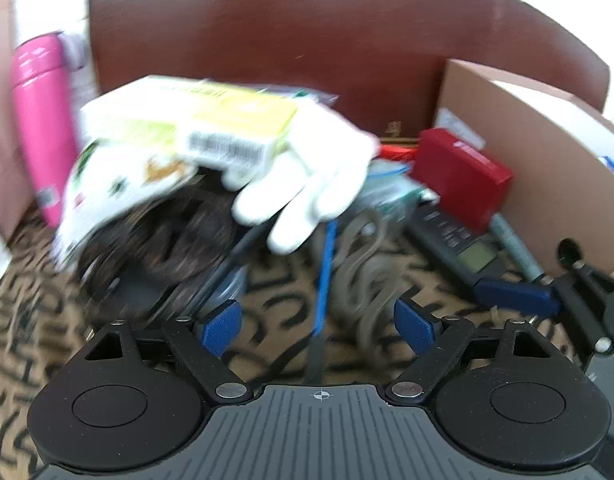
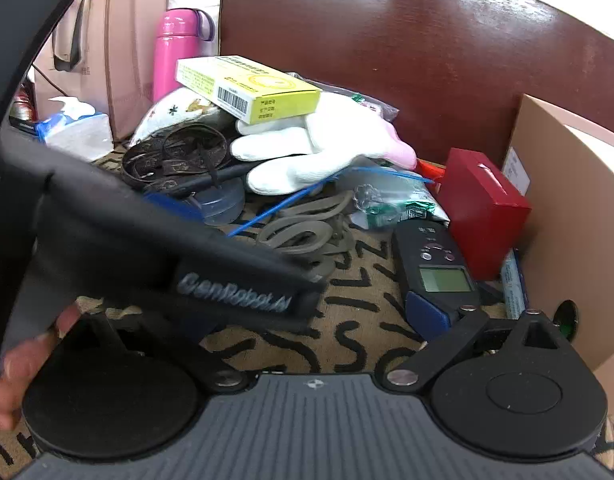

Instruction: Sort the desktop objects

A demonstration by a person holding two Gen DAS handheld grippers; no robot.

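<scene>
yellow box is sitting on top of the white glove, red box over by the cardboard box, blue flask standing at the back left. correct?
One error: the flask is pink, not blue, as the right wrist view shows. The rest holds: the yellow box rests on the white glove, and the red box sits by the cardboard box.

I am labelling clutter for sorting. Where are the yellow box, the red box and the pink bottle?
yellow box (image 2: 263, 90), right wrist view, on its top face.
red box (image 2: 483, 204), right wrist view, on its front face.
pink bottle (image 2: 173, 56), right wrist view, on its body below the cap.
</scene>
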